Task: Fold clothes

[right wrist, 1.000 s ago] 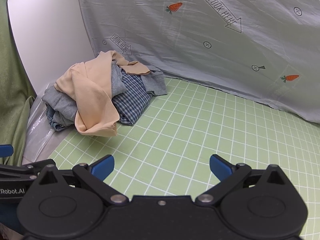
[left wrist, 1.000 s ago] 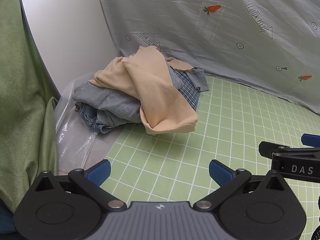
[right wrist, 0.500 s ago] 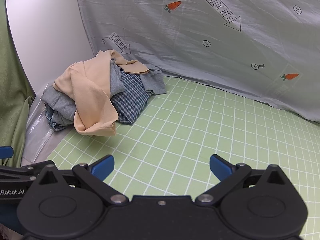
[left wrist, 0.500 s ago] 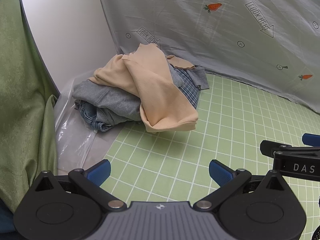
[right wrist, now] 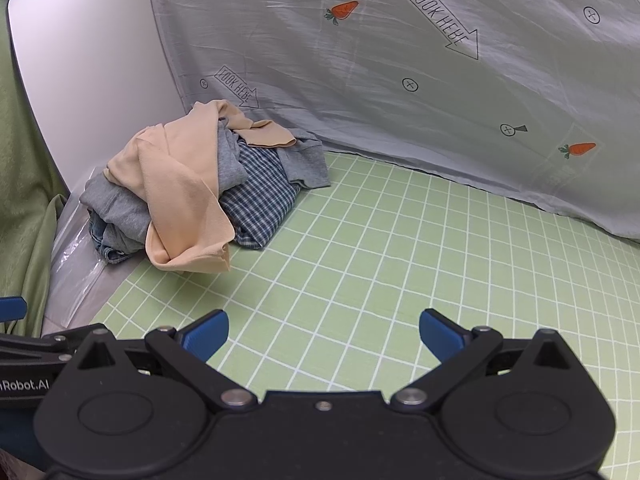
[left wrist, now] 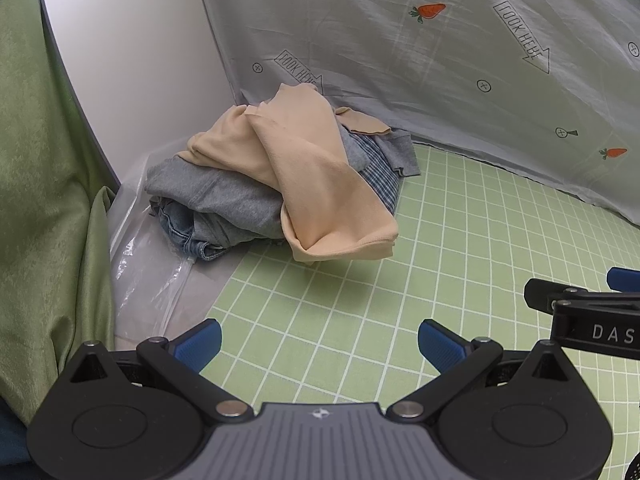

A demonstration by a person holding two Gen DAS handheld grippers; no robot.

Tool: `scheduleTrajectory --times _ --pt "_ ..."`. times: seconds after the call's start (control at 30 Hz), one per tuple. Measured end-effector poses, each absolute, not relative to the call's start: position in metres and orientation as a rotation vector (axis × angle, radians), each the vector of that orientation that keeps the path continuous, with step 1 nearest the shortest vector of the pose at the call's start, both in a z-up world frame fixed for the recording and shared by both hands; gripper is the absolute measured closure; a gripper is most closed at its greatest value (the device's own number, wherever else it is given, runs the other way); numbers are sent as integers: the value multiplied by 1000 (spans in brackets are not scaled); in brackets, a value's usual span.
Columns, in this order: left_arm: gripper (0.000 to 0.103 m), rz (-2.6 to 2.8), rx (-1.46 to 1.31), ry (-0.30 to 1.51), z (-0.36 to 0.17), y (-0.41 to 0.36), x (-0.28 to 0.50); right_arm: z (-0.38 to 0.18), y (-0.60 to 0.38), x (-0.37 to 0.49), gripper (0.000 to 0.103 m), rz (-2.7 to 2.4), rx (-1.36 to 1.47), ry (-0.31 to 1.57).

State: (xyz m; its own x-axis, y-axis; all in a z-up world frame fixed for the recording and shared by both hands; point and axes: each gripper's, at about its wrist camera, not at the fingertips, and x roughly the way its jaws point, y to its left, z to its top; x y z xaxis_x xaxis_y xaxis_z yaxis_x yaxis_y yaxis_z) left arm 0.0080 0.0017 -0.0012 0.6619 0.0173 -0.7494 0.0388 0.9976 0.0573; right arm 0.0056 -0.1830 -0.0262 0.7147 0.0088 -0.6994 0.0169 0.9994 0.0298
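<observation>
Clothes (left wrist: 280,184) lie in a heap at the far left corner of the table (left wrist: 460,260), on its green grid cover, against a grey sheet (left wrist: 400,60) printed with carrots. A peach top (right wrist: 180,200) drapes over grey garments, jeans (left wrist: 188,240) and a blue checked shirt (right wrist: 260,196). Clear plastic (left wrist: 152,280) lies beside the heap. The left claw (left wrist: 319,342) hovers over the table with fingers spread wide, gripping nothing. The right claw (right wrist: 324,330) is likewise spread and empty, well short of the heap.
</observation>
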Motion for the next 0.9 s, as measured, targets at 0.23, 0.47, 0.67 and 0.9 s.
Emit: scheduleTrajectory --times 0.23,0.47,0.67,0.9 --pt "0 -14 68 857 -2 2 11 -27 -182 7 0 -6 32 780" --pt "0 -4 57 871 -4 3 18 -28 -179 11 0 -1 17 787" --pt "0 17 31 883 -5 5 38 -26 -178 22 0 9 -7 786" --pt "0 57 -5 889 -4 14 73 -20 -174 57 0 18 -38 761"
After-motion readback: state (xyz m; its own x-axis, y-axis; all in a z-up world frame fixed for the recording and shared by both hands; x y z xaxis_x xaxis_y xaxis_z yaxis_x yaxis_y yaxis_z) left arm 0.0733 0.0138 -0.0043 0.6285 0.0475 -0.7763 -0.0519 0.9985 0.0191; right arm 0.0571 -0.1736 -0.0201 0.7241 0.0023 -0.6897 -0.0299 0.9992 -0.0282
